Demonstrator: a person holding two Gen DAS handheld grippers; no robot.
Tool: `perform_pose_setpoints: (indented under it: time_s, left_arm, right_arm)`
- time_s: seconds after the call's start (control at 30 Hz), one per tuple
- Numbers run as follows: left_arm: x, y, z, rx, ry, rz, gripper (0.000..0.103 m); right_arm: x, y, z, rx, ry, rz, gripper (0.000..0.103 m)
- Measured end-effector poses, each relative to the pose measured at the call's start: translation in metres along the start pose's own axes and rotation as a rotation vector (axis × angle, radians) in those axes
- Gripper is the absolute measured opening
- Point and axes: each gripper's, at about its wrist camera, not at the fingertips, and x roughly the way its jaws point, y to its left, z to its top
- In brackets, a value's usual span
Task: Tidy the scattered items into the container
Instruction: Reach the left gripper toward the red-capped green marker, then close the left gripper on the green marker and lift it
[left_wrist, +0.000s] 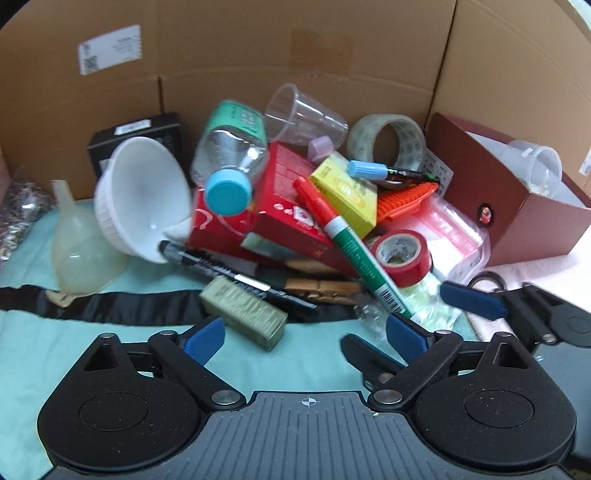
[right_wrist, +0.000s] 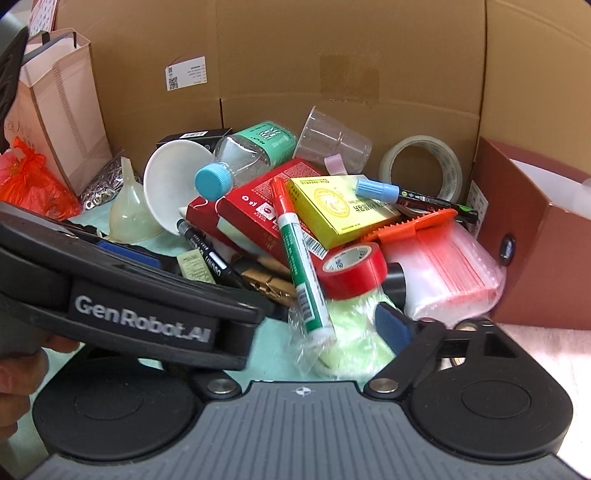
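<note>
Counter (left_wrist: 110, 354): covered with a pale teal cloth, a black strip lying across it. At its right edge I see a pinkish surface (right_wrist: 546, 354).

Backdrop: brown corrugated cardboard wall (left_wrist: 258, 48) bearing a white printed label (left_wrist: 110, 48); a kraft paper bag (right_wrist: 59, 110) and an orange plastic bag (right_wrist: 29, 184) stand at far left in the right wrist view.

Container: dark red open box (left_wrist: 517, 206) at the right of the pile, a clear cup inside it.

Scattered items, heaped on the cloth against the wall:
- white bowl (left_wrist: 144, 192), tipped on its side, beside a translucent funnel (left_wrist: 79, 243)
- clear bottle with blue cap (left_wrist: 229, 166), resting on a red carton (left_wrist: 284, 206)
- red-and-green marker (left_wrist: 347, 243), slanting across the pile
- yellow box (left_wrist: 347, 192); blue-capped pen (left_wrist: 384, 171)
- clear tape roll (left_wrist: 391, 142); red tape roll (left_wrist: 402, 256)
- olive wrapped block (left_wrist: 245, 312), nearest my left tool

Left hand-held gripper (left_wrist: 304, 338): fingers spread wide, nothing between them, just short of the pile.

Right hand-held gripper (right_wrist: 295, 325): only its right blue pad is visible, beside a pale green wrapped item; the left tool's body covers the other finger, so I cannot tell its state.
</note>
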Motion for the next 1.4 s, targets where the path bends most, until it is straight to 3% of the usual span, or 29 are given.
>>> perform_pose_setpoints:
  time_s: [0.37,0.4,0.53,0.6,0.97,1.07,1.2,1.23,1.3,1.33,1.4]
  left_arm:
    - [0.023,0.004,0.019,-0.072,0.034,-0.143,0.073]
    - [0.026,0.004,0.020,-0.077,0.036,-0.149,0.073]
    - [0.038,0.005,0.026,-0.088,0.051,-0.197,0.056]
    - [0.040,0.002,0.028,-0.085,0.047,-0.201,0.057]
    - [0.057,0.018,0.034,-0.209,0.060,-0.246,0.061]
    - [0.060,0.021,0.034,-0.245,0.064,-0.256,0.058]
    - [0.063,0.020,0.035,-0.251,0.070,-0.240,0.057]
    - [0.063,0.019,0.035,-0.248,0.075,-0.231,0.053]
    - [0.063,0.016,0.034,-0.231,0.080,-0.203,0.035]
    - [0.062,0.014,0.034,-0.222,0.086,-0.204,0.019]
    - [0.059,0.010,0.031,-0.212,0.099,-0.210,0.017]
  right_arm:
    - [0.009,-0.005,0.003,-0.030,-0.039,-0.036,0.054]
    - [0.009,-0.005,0.003,-0.032,-0.041,-0.039,0.051]
    - [0.009,-0.005,0.003,-0.044,-0.048,-0.043,0.034]
    - [0.009,-0.004,0.003,-0.051,-0.051,-0.035,0.028]
    - [0.017,-0.006,0.007,-0.047,-0.054,-0.041,0.031]
    - [0.018,-0.005,0.007,-0.055,-0.052,-0.038,0.031]
    - [0.019,-0.003,0.008,-0.063,-0.046,-0.041,0.025]
    - [0.018,-0.003,0.008,-0.062,-0.039,-0.029,0.022]
    - [0.017,-0.002,0.006,-0.048,-0.014,0.010,0.020]
    - [0.015,0.000,0.005,-0.046,-0.005,0.020,0.019]
    - [0.012,0.001,0.002,-0.043,0.011,0.028,0.018]
